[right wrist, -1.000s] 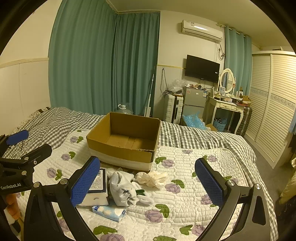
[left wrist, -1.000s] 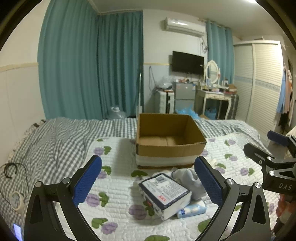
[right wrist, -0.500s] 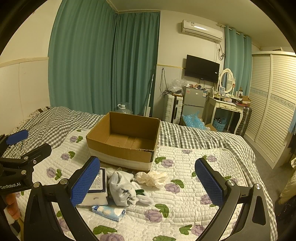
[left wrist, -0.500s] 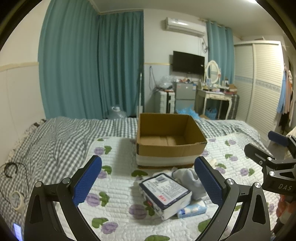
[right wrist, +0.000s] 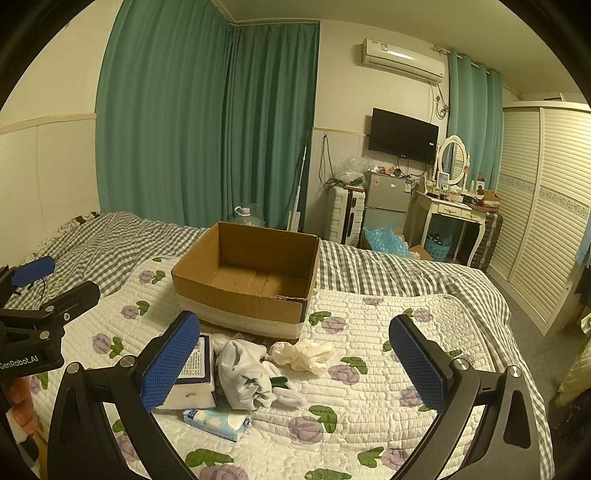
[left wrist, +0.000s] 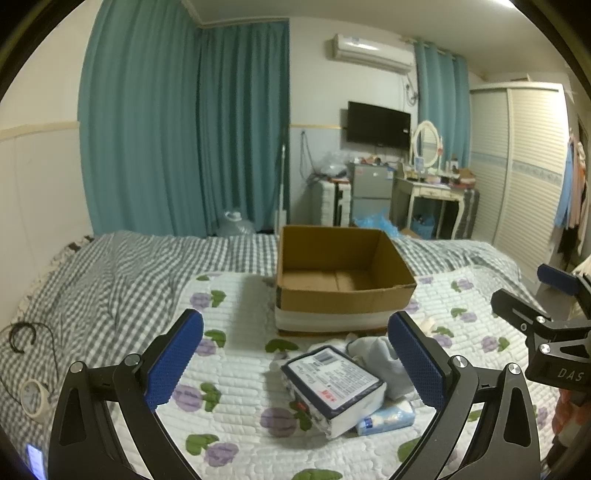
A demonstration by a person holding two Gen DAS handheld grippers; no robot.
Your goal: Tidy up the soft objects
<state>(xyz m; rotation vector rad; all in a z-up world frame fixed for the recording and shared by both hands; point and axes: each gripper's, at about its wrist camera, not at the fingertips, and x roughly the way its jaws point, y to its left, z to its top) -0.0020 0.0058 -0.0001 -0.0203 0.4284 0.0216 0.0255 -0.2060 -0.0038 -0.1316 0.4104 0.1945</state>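
Soft objects [right wrist: 243, 373] by box [right wrist: 251, 299] on quilt [right wrist: 369, 332] centre: light, floppy; pinch cloth at bunched mid. Left gripper [left wrist: 295, 369] & right gripper [right wrist: 295, 369] both wide apart, holding nothing.

Dim indoor light comes from a ceiling lamp [left wrist: 500, 3] at the top edge, cool in the left view, yellower in the right. The cardboard box [left wrist: 343, 277] casts a soft shadow leftward. Edges bend strongly (fisheye, dark corners); far furniture looks slightly soft, perhaps blurred.
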